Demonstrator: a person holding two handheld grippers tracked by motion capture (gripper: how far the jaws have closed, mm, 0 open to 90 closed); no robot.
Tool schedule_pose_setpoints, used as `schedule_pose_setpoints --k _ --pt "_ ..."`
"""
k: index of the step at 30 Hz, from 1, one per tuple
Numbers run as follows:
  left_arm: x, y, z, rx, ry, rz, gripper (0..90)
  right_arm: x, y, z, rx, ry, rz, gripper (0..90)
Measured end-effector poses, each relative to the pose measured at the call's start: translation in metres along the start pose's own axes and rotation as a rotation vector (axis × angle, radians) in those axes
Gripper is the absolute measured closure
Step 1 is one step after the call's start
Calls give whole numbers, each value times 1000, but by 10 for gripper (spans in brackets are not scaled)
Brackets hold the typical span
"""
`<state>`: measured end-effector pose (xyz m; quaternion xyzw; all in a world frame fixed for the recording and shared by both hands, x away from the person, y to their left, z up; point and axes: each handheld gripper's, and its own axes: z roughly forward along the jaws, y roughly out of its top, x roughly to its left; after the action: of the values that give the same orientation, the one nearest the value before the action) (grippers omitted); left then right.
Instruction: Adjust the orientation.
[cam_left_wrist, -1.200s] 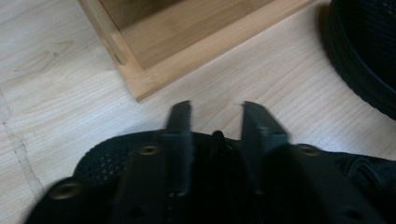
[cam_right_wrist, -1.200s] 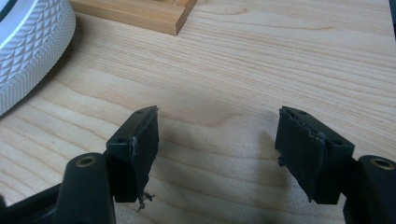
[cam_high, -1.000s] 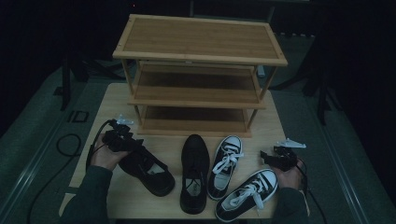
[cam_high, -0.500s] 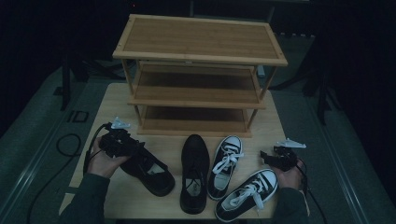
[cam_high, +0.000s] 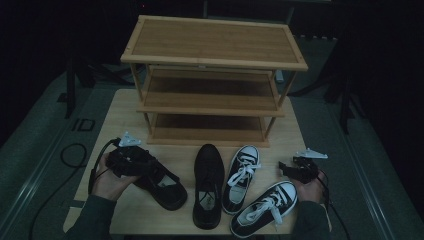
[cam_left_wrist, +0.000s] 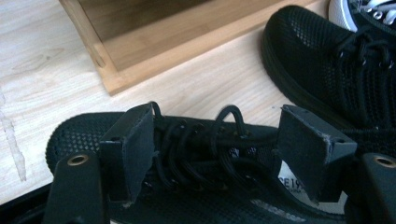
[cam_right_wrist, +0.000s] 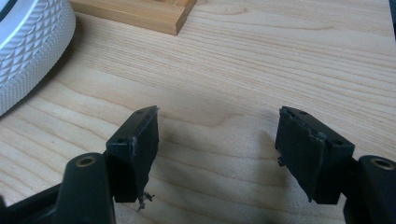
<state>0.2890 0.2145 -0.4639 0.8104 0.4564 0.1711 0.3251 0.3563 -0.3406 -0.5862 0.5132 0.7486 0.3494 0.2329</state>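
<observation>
**So, left gripper just let go of the black shoe**

Basically the left gripper (cam_high: 142, 167) sits right over the left black shoe (cam_high: 162, 182), jaws spread wide on either side of the laces. They've just been opening, and the shoe is between them but the pads aren't pressing on it. The shoe lies on the table (cam_high: 125, 107) directly under and ahead of that gripper, its long axis running from the hand out toward the table's middle, toe pointing away and slightly toward the person. The left hand is the near one by far; the right gripper (cam_high: 295, 167) hangs well apart, past the two sneakers, jaws also wide with nothing but bare wood between them.

The left gripper view (cam_left_wrist: 215, 140) shows what the high view can't: the laces and tongue sit square between the pads, with gaps on both sides, and the rack (cam_left_wrist: 140, 51) foot is just beyond the toe. The high view gives the layout instead: second black shoe (cam_high: 208, 185) next over, rack behind. My guess is any regrip means closing across the laces.
</observation>
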Motion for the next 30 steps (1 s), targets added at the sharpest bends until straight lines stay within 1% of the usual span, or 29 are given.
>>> schedule_pose_setpoints --k 2,4,6,8,10,13,15,16,18,20,22,23,24,25,27,30 --pt "-2 -2 1 8 1 1 283 0 0 0 0 0 0 296" --pt "-5 -4 3 17 6 14 277 0 0 0 0 0 0 296" --pt "-6 -7 4 22 16 17 277 0 0 0 0 0 0 296" --pt "-7 -11 4 27 16 12 269 0 0 0 0 1 0 296" --pt "-8 -16 6 42 27 12 262 0 0 0 0 1 0 296" --pt "-9 -22 7 53 17 8 256 0 0 0 0 0 0 296" --pt "-8 -25 7 67 21 1 264 0 0 0 0 0 0 296" --pt "-6 -27 7 72 14 -7 271 0 0 0 0 0 0 296" --pt "-6 -31 5 79 -1 -10 312 0 0 0 0 0 1 296" --pt "-6 -33 3 81 -26 -10 406 0 0 0 0 1 1 296" --pt "-6 -34 1 85 -39 -12 485 0 0 0 0 1 1 296" --pt "-7 -34 1 89 -44 -8 539 0 0 0 0 0 0 296" --pt "-8 -34 -1 95 -34 4 583 0 0 0 0 0 0 296" --pt "-7 -35 -2 99 -31 7 655 0 0 0 0 1 0 296" --pt "-5 -36 -4 106 -40 10 709 0 0 0 0 1 0 296" --pt "-1 -39 -8 112 -14 26 810 0 0 0 0 1 0 296"
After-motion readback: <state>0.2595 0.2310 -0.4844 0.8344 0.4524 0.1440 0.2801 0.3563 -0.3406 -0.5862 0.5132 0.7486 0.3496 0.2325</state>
